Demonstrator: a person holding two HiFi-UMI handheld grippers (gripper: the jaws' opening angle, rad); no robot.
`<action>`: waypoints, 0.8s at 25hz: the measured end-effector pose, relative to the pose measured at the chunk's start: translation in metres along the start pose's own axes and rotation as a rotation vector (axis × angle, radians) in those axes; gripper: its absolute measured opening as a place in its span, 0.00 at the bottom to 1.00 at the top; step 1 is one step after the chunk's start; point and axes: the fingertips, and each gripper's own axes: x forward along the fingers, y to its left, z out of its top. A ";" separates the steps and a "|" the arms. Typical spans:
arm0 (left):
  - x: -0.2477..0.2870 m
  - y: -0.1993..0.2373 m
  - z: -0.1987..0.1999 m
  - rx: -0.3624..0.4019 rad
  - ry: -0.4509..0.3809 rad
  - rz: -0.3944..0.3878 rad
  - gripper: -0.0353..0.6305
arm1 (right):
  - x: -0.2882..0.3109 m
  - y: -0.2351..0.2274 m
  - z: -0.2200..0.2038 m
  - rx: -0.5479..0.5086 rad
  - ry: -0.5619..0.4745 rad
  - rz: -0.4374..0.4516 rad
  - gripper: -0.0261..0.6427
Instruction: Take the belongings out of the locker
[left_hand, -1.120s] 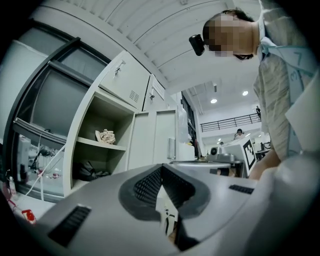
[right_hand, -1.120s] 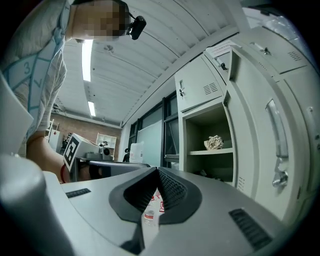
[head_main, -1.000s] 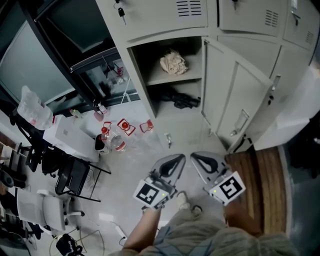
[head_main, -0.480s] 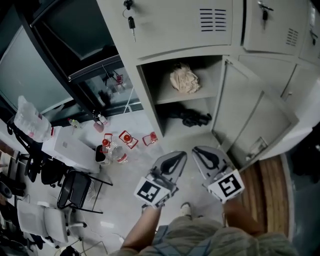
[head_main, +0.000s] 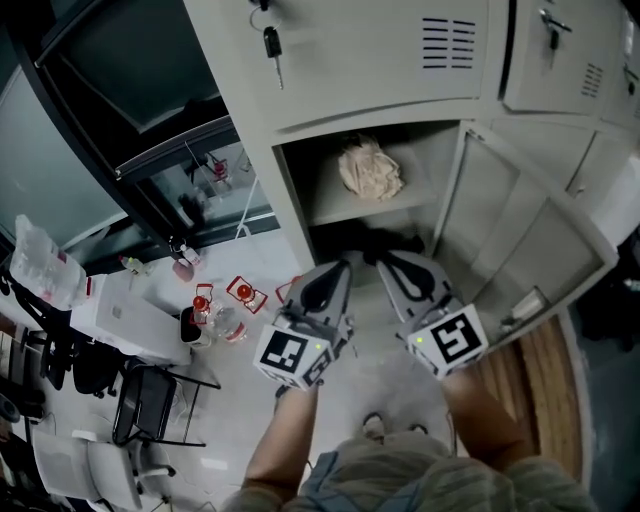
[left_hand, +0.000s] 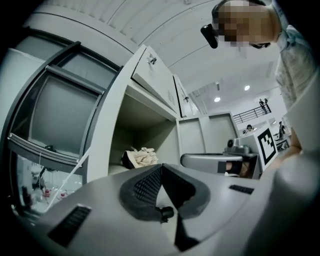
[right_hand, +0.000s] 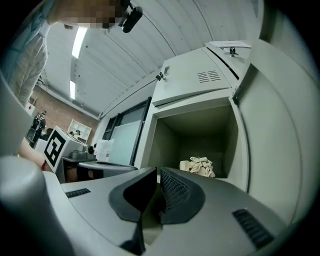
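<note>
The open locker (head_main: 300, 190) holds a crumpled cream cloth (head_main: 370, 168) on its upper shelf. A black item (head_main: 392, 240) lies on the shelf below, mostly hidden behind my grippers. In the head view my left gripper (head_main: 346, 264) and right gripper (head_main: 383, 262) point side by side at the lower compartment's mouth, both shut and empty. The left gripper view shows the cloth (left_hand: 142, 157) beyond the shut left gripper (left_hand: 161, 166). In the right gripper view the cloth (right_hand: 198, 166) sits past the shut right gripper (right_hand: 158, 170).
The locker door (head_main: 530, 230) stands swung open at the right. Keys (head_main: 272, 45) hang from the shut door above. On the floor at the left are bottles and red items (head_main: 215, 305), a white box (head_main: 125, 315) and a chair (head_main: 145, 400).
Both grippers have moved up and forward together to the locker's opening. They now cover most of the black item on the lower shelf. Their jaws have stayed shut.
</note>
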 end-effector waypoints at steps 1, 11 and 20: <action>0.001 0.005 0.003 -0.009 -0.004 0.012 0.06 | 0.005 -0.004 0.003 -0.002 -0.005 -0.014 0.05; 0.014 0.013 -0.003 -0.044 0.021 0.029 0.06 | 0.039 -0.045 0.023 0.043 -0.038 -0.127 0.15; 0.020 0.014 -0.009 -0.063 0.029 0.033 0.06 | 0.070 -0.067 0.017 0.053 0.015 -0.205 0.50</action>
